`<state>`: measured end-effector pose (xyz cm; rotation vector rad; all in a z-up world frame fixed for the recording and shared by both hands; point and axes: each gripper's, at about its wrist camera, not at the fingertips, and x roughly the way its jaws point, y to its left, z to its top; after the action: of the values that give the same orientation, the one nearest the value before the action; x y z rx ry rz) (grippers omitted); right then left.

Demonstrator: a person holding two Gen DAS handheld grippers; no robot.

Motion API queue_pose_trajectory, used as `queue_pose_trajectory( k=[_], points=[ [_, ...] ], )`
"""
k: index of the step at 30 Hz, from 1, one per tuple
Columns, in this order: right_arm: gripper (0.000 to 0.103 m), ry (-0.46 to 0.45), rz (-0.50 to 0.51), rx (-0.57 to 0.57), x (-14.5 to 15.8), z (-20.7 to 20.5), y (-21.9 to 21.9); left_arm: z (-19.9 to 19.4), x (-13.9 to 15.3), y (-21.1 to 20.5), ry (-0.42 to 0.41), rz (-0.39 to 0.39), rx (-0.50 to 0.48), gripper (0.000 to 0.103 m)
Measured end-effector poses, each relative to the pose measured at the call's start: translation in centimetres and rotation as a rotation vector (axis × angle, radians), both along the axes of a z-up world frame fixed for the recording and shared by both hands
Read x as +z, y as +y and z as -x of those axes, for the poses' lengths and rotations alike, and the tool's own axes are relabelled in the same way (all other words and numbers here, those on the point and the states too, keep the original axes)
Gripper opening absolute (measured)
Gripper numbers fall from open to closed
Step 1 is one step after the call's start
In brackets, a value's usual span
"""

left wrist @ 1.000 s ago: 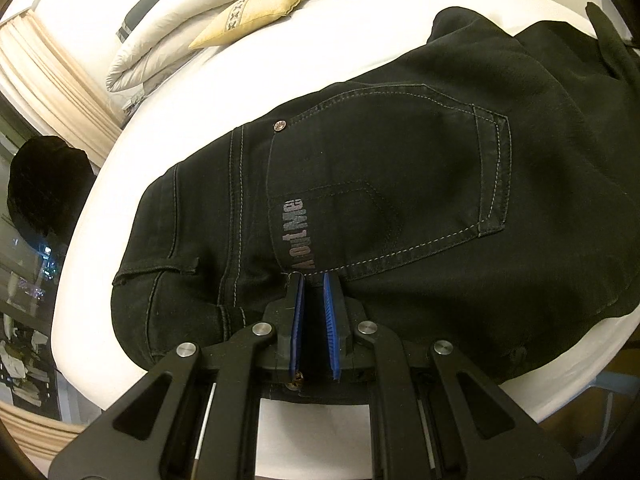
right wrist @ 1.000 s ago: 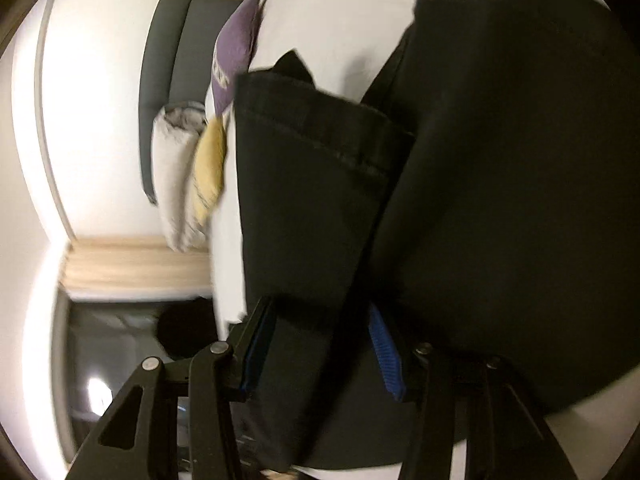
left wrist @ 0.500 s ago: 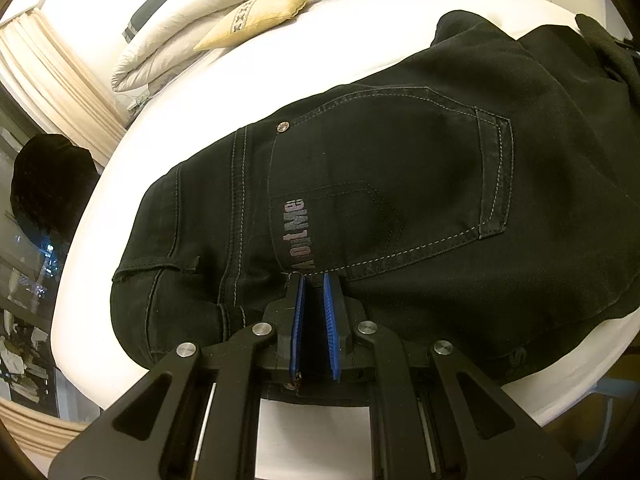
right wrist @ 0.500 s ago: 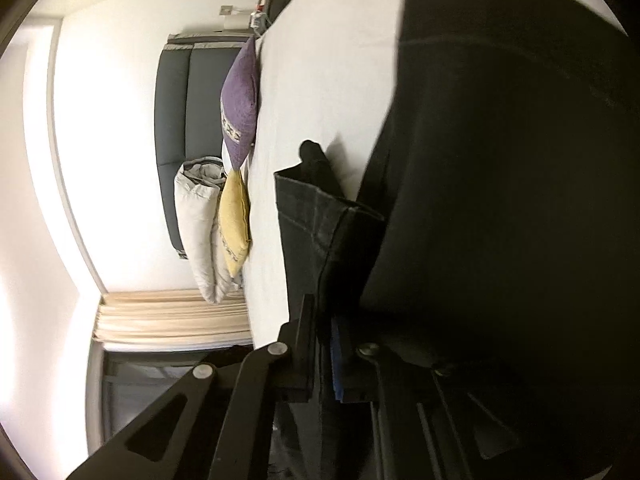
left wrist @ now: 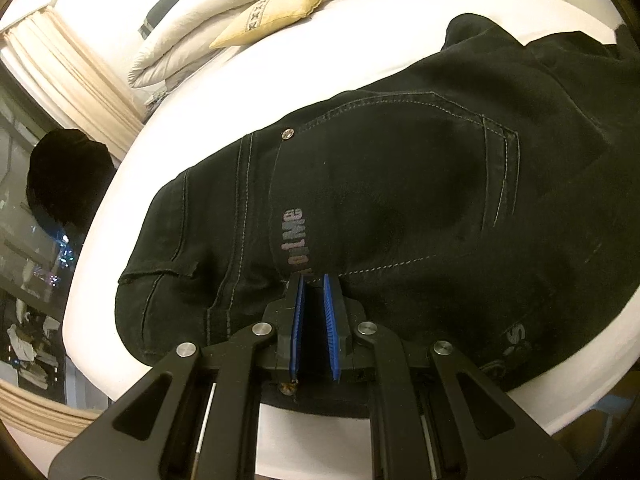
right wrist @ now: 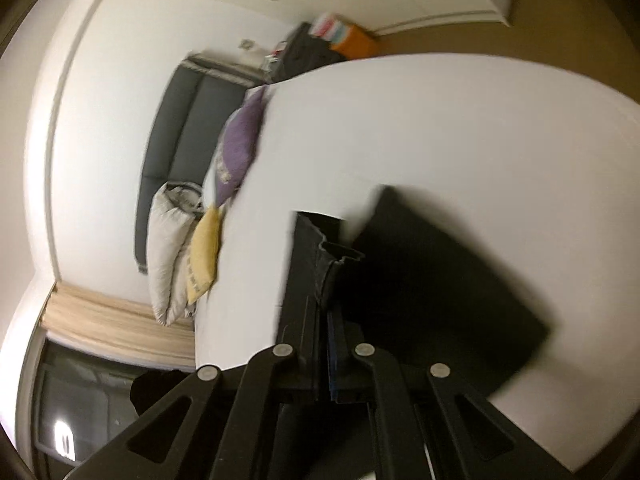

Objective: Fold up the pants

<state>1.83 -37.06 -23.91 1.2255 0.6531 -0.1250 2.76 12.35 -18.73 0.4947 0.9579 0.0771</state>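
Left wrist view: black denim pants [left wrist: 400, 208] lie seat-up on the white bed [left wrist: 360, 64].
Left tool [left wrist: 314, 320]: clamped narrow on the waist edge, likely anchoring it.
Right tool [right wrist: 326, 354]: has just closed, gripping a raised leg hem, probably for folding over.
Beyond: yellow cushion [left wrist: 276, 14] near the headboard.

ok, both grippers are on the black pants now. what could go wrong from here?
1. The right gripper has just closed on a bunched pants hem. It may hold only some layers, so one could slip out as the leg is carried over.
2. The left gripper pinches the waist near the bed edge; a hard pull could drag the pants off the edge.
3. The right view is blurred, so a quick swing might fold the leg crooked.
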Motion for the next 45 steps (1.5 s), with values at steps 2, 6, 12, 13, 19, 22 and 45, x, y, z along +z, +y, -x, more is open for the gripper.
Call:
queue_pose_trajectory(
  k=[2, 6, 12, 13, 19, 22, 45],
  points=[
    [0.004, 0.026, -0.003, -0.018, -1.1, 0.6, -0.4, -0.1, 0.0, -0.6, -0.002, -0.015, 0.009, 0.010],
    [0.003, 0.078, -0.003, -0.051, -2.9, 2.9, -0.4, 0.0, 0.0, -1.2, -0.004, -0.022, 0.015, 0.010],
    [0.003, 0.078, 0.158, -0.059, -0.2, 5.0, 0.0, 0.3, 0.0, -2.4, -0.013, -0.019, 0.012, 0.010],
    [0.003, 0.079, 0.186, -0.060, 0.1, 5.3, 0.0, 0.3, 0.0, -2.7, -0.016, -0.025, 0.006, 0.010],
    [0.002, 0.145, 0.129, -0.058, -3.7, 6.7, -1.2, 0.4, -0.4, -3.9, -0.031, -0.068, 0.004, 0.010],
    [0.002, 0.135, 0.143, -0.057, -2.8, 5.8, -1.3, 0.7, -0.4, -4.2, -0.030, -0.066, -0.003, 0.010],
    [0.037, 0.046, 0.515, 0.373, 9.0, -1.2, -0.8, 1.4, 0.6, -2.3, -0.053, -0.038, 0.005, 0.010]
  ],
)
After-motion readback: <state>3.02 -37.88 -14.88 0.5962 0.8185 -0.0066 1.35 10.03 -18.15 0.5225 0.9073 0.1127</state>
